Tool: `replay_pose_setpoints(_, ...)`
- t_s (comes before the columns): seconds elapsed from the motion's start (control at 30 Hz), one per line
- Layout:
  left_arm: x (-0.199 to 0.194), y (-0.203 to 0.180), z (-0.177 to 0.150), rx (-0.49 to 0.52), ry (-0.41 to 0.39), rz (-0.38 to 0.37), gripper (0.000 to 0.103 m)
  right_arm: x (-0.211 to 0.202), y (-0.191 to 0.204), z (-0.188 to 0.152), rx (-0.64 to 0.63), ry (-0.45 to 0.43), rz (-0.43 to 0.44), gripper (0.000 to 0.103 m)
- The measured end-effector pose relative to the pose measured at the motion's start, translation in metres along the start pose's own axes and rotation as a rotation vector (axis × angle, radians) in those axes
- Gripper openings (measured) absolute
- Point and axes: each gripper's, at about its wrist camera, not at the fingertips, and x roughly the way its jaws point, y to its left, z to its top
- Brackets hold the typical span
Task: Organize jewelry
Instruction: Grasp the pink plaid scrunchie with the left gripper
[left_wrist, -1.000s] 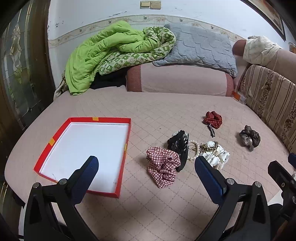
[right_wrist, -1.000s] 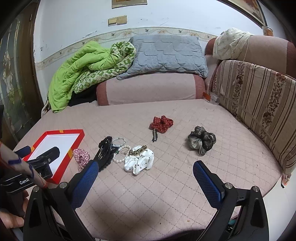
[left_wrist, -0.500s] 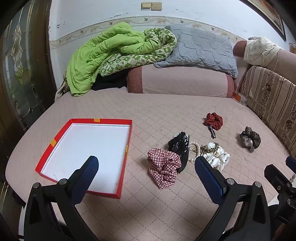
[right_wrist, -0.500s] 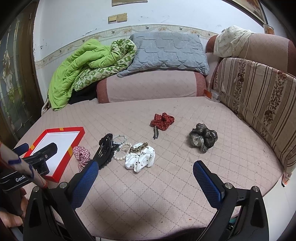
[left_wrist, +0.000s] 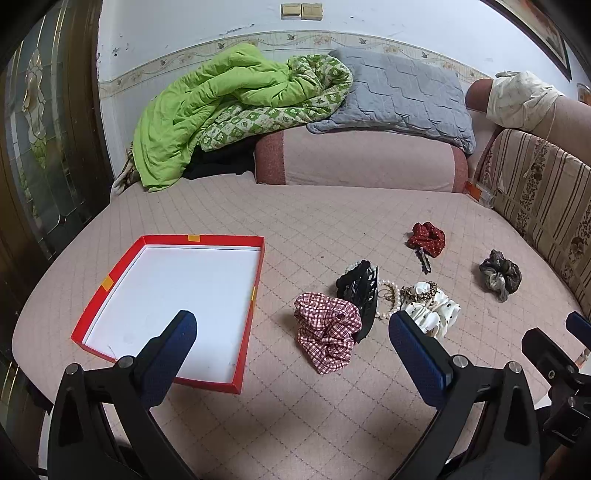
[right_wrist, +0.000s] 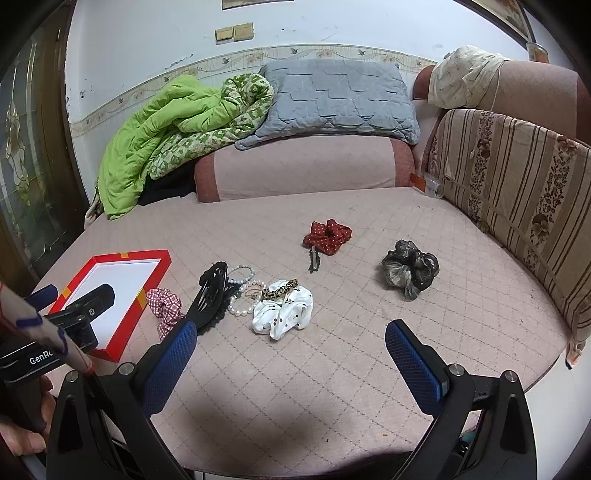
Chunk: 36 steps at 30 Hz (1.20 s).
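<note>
Ahead of both grippers, the bed (left_wrist: 332, 206) sits slightly lower in view than a second ago, so the person seems to be raising or pulling the tools back a touch; nothing on it has moved, and sorting has not begun. The red tray (left_wrist: 258, 280) lies ahead-left of the left gripper (left_wrist: 291, 332), bare inside. Just beyond its spread, empty fingers lie the checked scrunchie (left_wrist: 327, 334), black hair claw (left_wrist: 360, 291), white dotted scrunchie (right_wrist: 282, 314) and pearl bracelet (right_wrist: 242, 301); further off, the red scrunchie (right_wrist: 328, 236) and dark scrunchie (right_wrist: 410, 271). The right gripper (right_wrist: 290, 339) is equally wide apart, touching nothing
</note>
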Motion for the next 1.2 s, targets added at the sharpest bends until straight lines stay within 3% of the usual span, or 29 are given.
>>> replay_pose_setpoints(0.33, 0.005, 0.002, -0.001, 0.006, 0.015, 0.009, 0.103, 0.008, 0.000, -0.002, 0.003, 0.015, 0.007, 0.103)
replay_pose_setpoints(0.53, 0.025, 0.025, 0.001, -0.003, 0.051, 0.025, 0.103, 0.022, -0.006, -0.005, 0.016, 0.050, 0.014, 0.103)
replay_pose_setpoints(0.67, 0.044, 0.045, 0.001, -0.003, 0.089, -0.032, 0.103, 0.037, -0.014, -0.008, 0.033, 0.077, 0.024, 0.103)
replay_pose_setpoints(0.8, 0.062, 0.057, 0.001, -0.023, 0.126, -0.134, 0.103, 0.059, -0.020, -0.008, 0.045, 0.118, 0.042, 0.103)
replay_pose_setpoints(1.07, 0.092, 0.019, -0.006, 0.045, 0.191, -0.299, 0.102, 0.092, -0.037, -0.004, 0.099, 0.141, 0.022, 0.103)
replay_pose_setpoints(1.2, 0.115, -0.001, -0.008, 0.094, 0.221, -0.291, 0.094, 0.101, -0.042, -0.009, 0.129, 0.166, 0.038, 0.103)
